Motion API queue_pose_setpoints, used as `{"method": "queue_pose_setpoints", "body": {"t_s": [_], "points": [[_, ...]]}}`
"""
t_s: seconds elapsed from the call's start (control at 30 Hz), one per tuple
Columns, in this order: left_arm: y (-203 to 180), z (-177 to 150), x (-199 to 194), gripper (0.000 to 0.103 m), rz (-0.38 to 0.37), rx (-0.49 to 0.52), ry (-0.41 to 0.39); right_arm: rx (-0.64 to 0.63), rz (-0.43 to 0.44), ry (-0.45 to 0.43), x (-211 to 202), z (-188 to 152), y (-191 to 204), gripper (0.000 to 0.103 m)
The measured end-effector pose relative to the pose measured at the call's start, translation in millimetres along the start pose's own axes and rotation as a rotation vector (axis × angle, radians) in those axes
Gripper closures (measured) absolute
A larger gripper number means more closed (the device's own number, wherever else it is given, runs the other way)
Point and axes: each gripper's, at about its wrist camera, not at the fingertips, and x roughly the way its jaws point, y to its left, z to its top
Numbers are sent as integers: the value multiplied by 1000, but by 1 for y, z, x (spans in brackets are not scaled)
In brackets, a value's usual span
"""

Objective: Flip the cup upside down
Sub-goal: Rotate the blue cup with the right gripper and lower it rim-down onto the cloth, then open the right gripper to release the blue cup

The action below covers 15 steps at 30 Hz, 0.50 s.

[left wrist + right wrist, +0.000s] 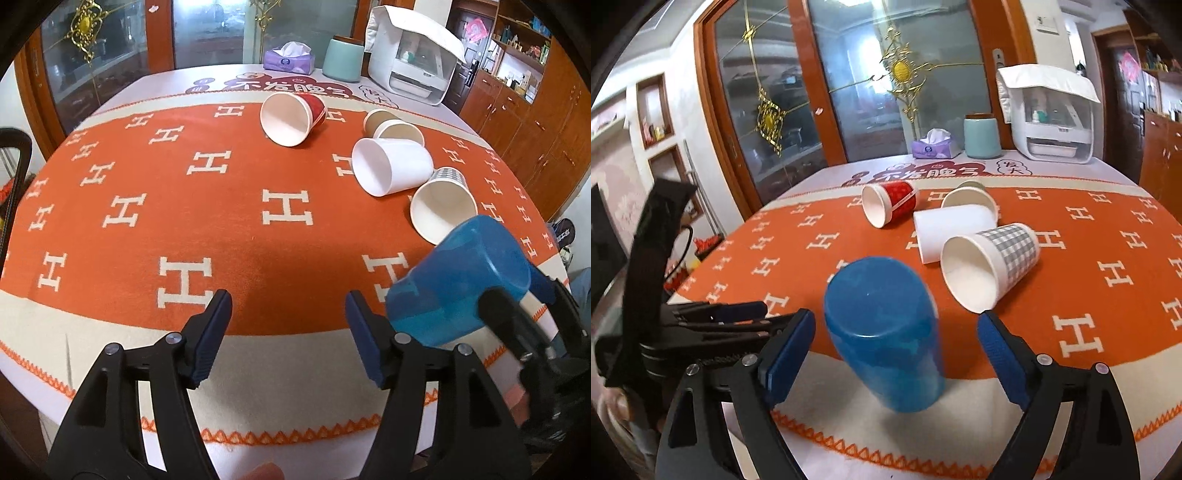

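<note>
A blue plastic cup (886,332) stands upside down, a little tilted, on the orange cloth near the table's front edge. My right gripper (897,354) is open with its pads either side of the cup, not touching it. In the left wrist view the blue cup (458,280) sits among the right gripper's fingers at the lower right. My left gripper (288,336) is open and empty above the front of the cloth, left of the cup.
Several paper cups lie on their sides mid-table: a red one (890,203), a white one (949,232), a grey checked one (990,266) and a brown one (384,122). A tissue box (934,146), teal canister (981,136) and white appliance (1052,118) stand at the back.
</note>
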Motion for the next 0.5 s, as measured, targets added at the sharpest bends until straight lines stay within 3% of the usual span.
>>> {"method": "queue_pose_setpoints", "body": {"t_s": [0.07,0.2,0.27,0.5], "points": [[-5,1,-8,39,17,16,-11,28,12,-4,-9,4,-4,11],[-18,6,-31,23,41,48,-65,83,15,2,-28,17,-14,11],[-26,10,-45,20,49,59,-103,102,4,0,-36,24,-19,11],[-53,25,-78,17,115,108,-153,89,-41,-22,-67,51,-21,11]]}}
